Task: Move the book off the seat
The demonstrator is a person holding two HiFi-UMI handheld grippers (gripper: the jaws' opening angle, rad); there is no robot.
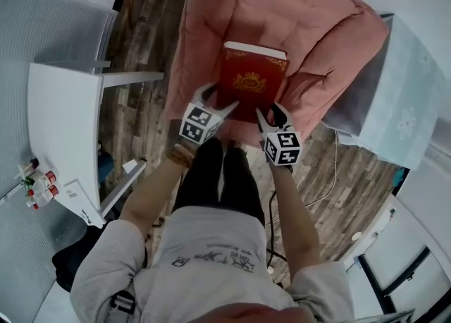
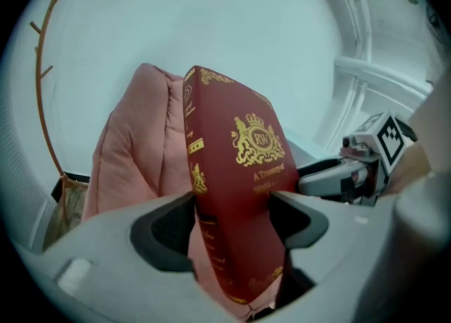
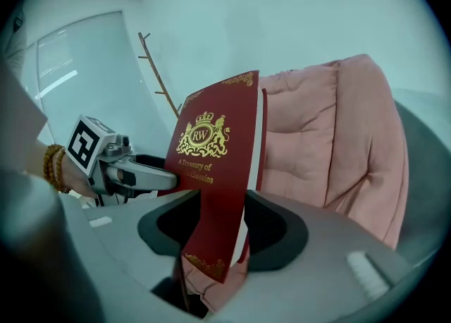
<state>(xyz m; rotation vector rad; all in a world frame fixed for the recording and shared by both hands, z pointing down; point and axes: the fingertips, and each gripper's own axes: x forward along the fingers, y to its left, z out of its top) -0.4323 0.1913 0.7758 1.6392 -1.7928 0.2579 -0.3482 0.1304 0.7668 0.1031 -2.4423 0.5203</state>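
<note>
A dark red hardback book point(image 1: 250, 82) with a gold crest is held up over the front of the pink armchair's seat point(image 1: 296, 25), cover facing up. My left gripper point(image 1: 220, 103) is shut on its spine-side lower corner; in the left gripper view the book point(image 2: 239, 173) stands clamped between both jaws. My right gripper point(image 1: 271, 113) grips the page-edge side. In the right gripper view, both pads press on the book point(image 3: 215, 166), one from each side. Each gripper shows in the other's view: the right gripper point(image 2: 359, 166) and the left gripper point(image 3: 120, 166).
A white table point(image 1: 63, 124) stands at the left with small bottles point(image 1: 39, 187) near its front corner. A pale blue covered piece point(image 1: 402, 96) sits right of the chair. A cable point(image 1: 331, 173) lies on the wooden floor. The person's legs are just below the grippers.
</note>
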